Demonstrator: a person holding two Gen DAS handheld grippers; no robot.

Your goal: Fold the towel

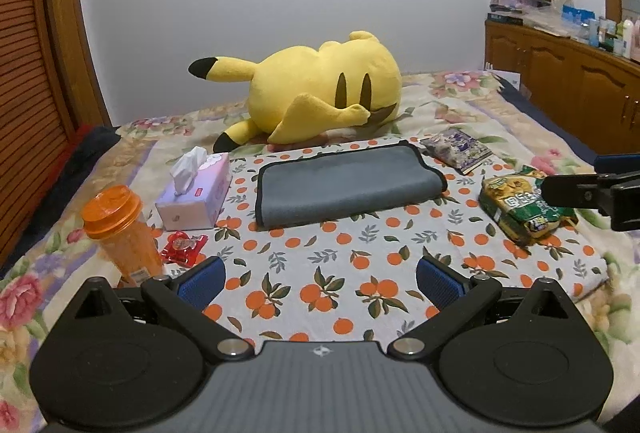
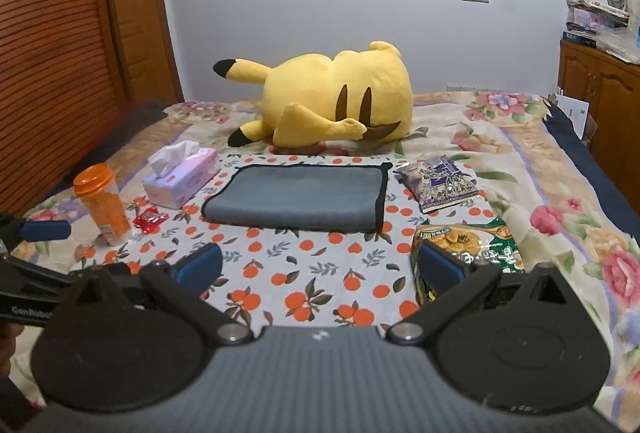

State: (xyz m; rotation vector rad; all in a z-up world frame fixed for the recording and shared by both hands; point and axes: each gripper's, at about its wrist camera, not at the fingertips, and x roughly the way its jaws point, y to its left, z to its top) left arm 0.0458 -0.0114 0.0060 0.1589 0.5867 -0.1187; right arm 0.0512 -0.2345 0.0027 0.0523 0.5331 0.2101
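A grey towel (image 1: pixel 344 183) with black edging lies folded on the orange-print cloth (image 1: pixel 320 273) on the bed; it also shows in the right wrist view (image 2: pixel 296 199). My left gripper (image 1: pixel 320 279) is open and empty, held above the cloth well in front of the towel. My right gripper (image 2: pixel 320 267) is open and empty, also in front of the towel, its right finger above a green snack bag (image 2: pixel 476 241). Neither gripper touches the towel.
A yellow plush toy (image 1: pixel 324 93) lies behind the towel. A tissue box (image 1: pixel 196 193), an orange bottle (image 1: pixel 120 229) and a red wrapper (image 1: pixel 184 247) sit left. A purple snack bag (image 1: pixel 456 149) and the green bag (image 1: pixel 520 209) sit right. Wooden cabinets (image 1: pixel 568 81) stand far right.
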